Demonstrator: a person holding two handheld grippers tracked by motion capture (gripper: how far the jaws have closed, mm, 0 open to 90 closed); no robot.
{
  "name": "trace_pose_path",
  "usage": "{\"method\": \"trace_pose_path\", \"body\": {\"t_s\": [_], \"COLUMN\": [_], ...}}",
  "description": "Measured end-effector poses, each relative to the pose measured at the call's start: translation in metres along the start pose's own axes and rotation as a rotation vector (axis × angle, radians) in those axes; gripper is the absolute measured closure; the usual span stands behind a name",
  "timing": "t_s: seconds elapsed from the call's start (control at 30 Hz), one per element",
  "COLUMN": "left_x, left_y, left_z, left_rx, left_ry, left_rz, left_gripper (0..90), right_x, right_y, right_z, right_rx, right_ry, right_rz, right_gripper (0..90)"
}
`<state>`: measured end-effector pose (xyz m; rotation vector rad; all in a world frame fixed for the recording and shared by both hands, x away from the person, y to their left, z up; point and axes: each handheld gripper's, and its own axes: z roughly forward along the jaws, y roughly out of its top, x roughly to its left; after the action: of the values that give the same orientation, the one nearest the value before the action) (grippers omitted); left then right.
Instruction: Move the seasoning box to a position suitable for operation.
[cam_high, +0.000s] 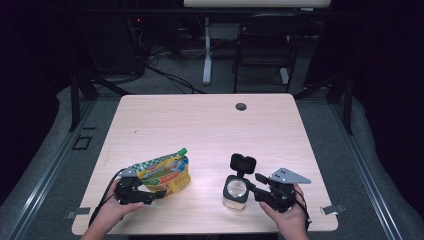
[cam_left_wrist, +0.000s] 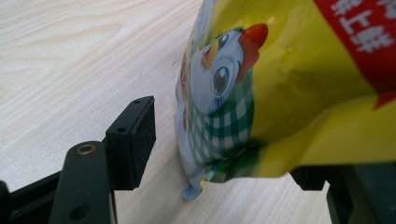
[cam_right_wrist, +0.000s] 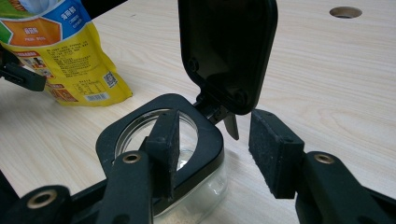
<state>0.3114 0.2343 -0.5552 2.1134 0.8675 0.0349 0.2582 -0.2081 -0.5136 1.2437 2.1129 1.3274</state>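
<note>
Two risks: left gripper (cam_high: 159, 194), jaws apart around pouch (cam_high: 165, 173), could tip it toward three o'clock; right gripper (cam_high: 256, 189), spread astride jar (cam_high: 236, 192) rim, might topple jar.

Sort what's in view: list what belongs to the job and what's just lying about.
In the job:
- pouch, between the left gripper's open jaws
- jar with its lid flipped up
- right gripper, open at the jar's rim

Lying about:
- chair behind the table
- cables on the floor
</note>
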Motion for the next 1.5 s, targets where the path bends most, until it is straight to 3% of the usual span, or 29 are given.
{"method": "trace_pose_path", "body": {"t_s": [0.63,0.7,0.87,1.5], "left_x": [-0.001,-0.002,-0.002,-0.001], "left_y": [0.004,0.004,0.004,-0.002], "left_z": [0.011,0.013,0.017,0.028], "left_rx": [-0.002,-0.005,0.006,-0.03], "left_ry": [-0.013,0.002,-0.014,-0.022], "left_rz": [0.011,0.014,0.02,0.021], "left_gripper": [34.0,34.1,34.4,34.3], "right_x": [0.0,0.0,0.0,0.0], "right_y": [-0.001,-0.001,-0.001,-0.001], "right_z": [-0.001,-0.001,-0.001,-0.002], "right_rx": [0.001,0.003,0.006,0.004], "right_ry": [-0.003,-0.003,-0.003,-0.006], "right_rz": [-0.005,-0.005,-0.006,-0.002], "right_gripper": [53.4,53.3,53.3,53.3]}}
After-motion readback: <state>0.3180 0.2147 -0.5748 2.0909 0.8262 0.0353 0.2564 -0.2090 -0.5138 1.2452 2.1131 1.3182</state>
